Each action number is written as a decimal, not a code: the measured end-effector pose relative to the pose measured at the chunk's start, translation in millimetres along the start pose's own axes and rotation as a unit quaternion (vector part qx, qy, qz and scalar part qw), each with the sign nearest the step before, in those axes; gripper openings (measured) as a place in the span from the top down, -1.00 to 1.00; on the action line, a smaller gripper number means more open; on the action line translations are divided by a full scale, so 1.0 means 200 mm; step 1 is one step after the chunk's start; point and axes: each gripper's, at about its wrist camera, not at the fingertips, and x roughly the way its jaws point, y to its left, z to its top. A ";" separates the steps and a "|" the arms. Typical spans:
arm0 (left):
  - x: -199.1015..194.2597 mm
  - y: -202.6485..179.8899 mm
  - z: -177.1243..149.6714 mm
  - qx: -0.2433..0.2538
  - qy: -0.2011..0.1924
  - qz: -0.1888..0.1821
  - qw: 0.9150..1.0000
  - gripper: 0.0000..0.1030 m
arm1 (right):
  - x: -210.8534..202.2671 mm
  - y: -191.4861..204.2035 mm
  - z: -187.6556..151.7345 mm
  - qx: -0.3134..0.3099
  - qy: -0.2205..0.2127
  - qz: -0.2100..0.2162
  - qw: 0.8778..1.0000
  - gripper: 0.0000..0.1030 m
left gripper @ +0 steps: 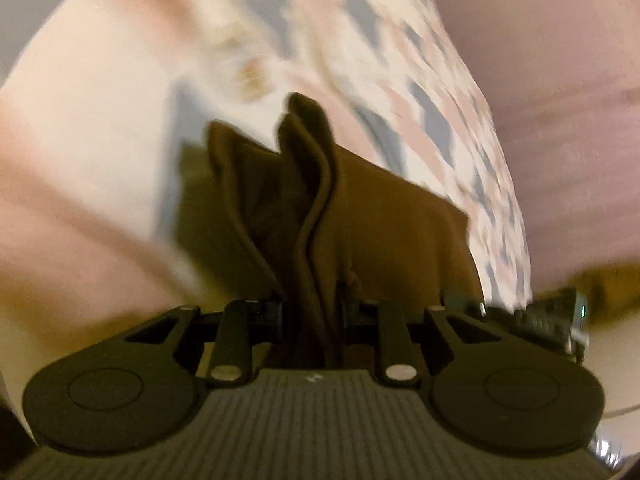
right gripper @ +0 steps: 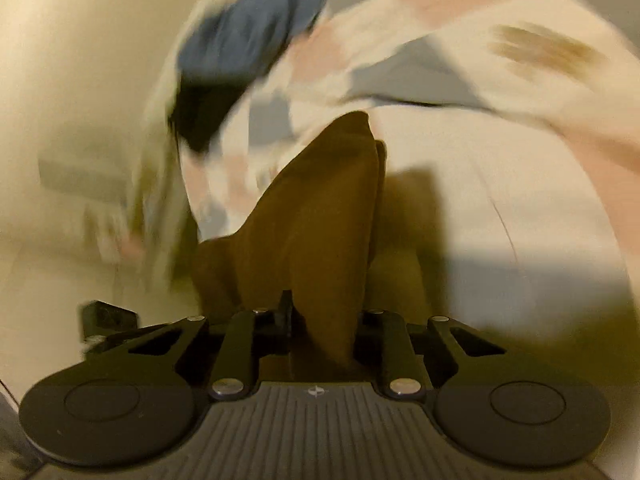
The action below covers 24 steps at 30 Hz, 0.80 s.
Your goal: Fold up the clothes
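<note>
A brown garment [left gripper: 360, 216] is bunched between the jaws of my left gripper [left gripper: 312, 312], which is shut on it; its hemmed folds stand up ahead of the fingers. In the right wrist view the same brown garment [right gripper: 320, 232] rises in a peak from my right gripper [right gripper: 324, 320], also shut on the cloth. Both views are blurred by motion. The fingertips of both grippers are hidden in the fabric. The other gripper [left gripper: 560, 316] shows at the right edge of the left wrist view, and another black gripper part [right gripper: 108, 320] at the left of the right wrist view.
Below lies a bed sheet [left gripper: 420, 92] patterned in white, pink and grey-blue patches. A blue garment [right gripper: 256, 36] lies on the sheet [right gripper: 500, 92] at the far side. A plain pinkish surface [left gripper: 560, 80] fills the right of the left wrist view; a cream wall [right gripper: 72, 80] fills the left of the right wrist view.
</note>
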 end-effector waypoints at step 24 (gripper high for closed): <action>1.21 -3.03 -1.94 0.541 0.409 -0.342 0.651 0.64 | -1.78 -0.06 -2.57 0.335 -0.798 -0.107 0.490 0.58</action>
